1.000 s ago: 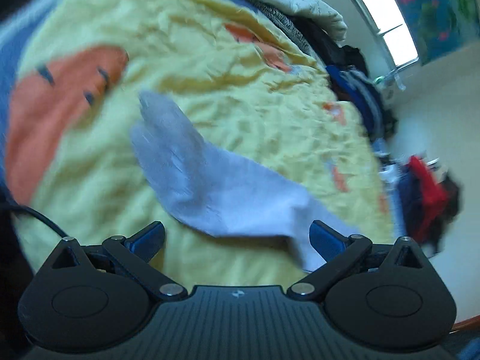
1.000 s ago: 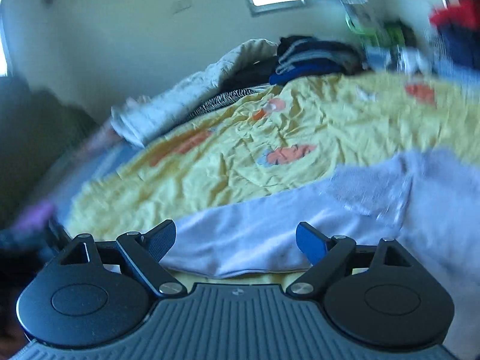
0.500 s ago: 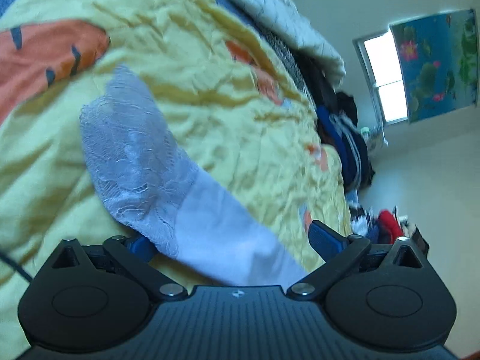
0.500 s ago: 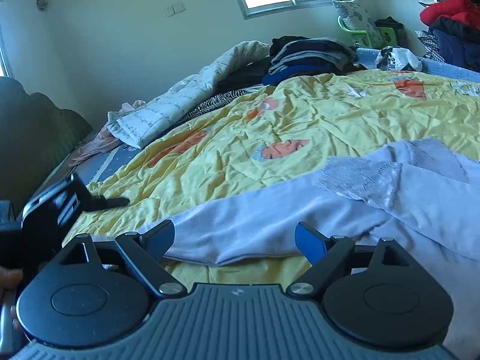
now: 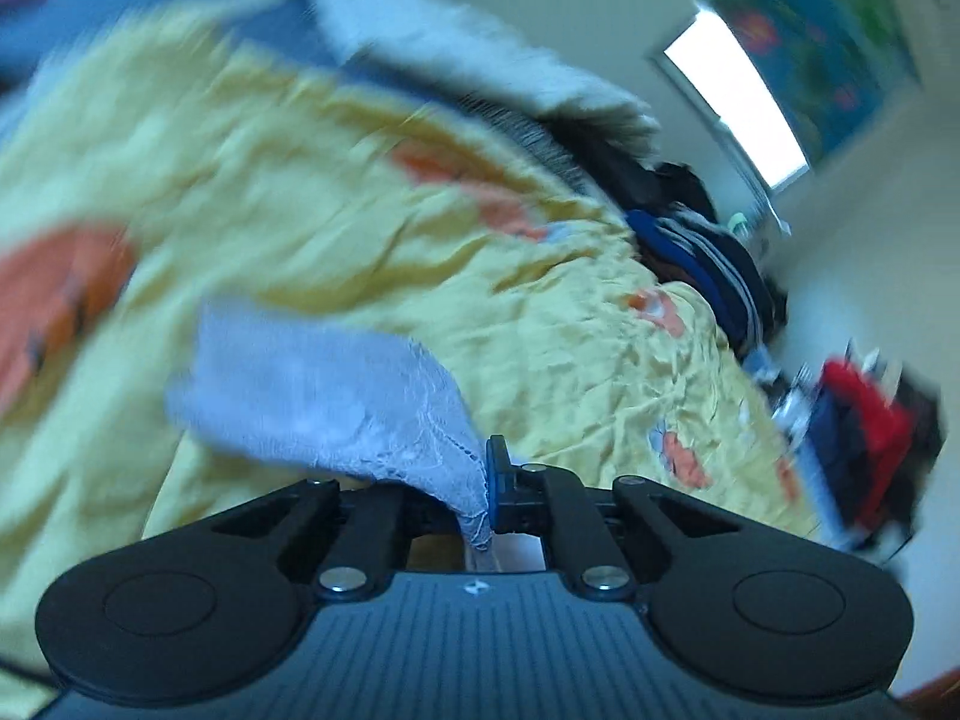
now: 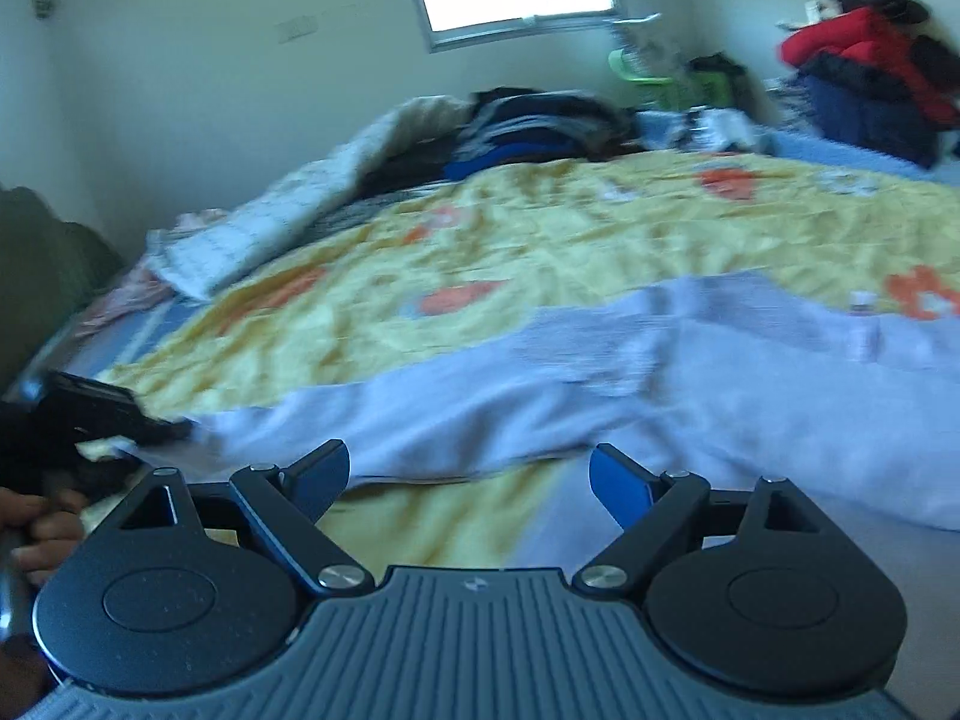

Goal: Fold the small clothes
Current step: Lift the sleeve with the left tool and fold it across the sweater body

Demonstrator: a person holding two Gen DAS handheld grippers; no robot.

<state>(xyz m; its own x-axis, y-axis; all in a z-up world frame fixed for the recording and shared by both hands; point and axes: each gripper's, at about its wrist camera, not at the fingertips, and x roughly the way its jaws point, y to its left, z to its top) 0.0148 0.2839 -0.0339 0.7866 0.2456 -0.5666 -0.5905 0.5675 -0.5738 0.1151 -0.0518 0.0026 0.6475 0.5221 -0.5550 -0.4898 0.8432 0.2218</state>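
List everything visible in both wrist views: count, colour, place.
garment: 1, pale lilac with a lace edge, spread across the near side of the bed
bedspread: 1, yellow with orange prints, covers the bed
quilt: 1, white, bunched at the far left of the bed
dark clothes pile: 1, navy and black, far end of the bed
red jacket: 1, red, on a heap at far right
window: 1, bright, back wall
left tongs: 1, black with blue pads, just closed on the garment's lace edge
right tongs: 1, black with blue pads, open at the garment's near edge
hand: 1, lower left edge of the right wrist view

No readable text, label or number anywhere.
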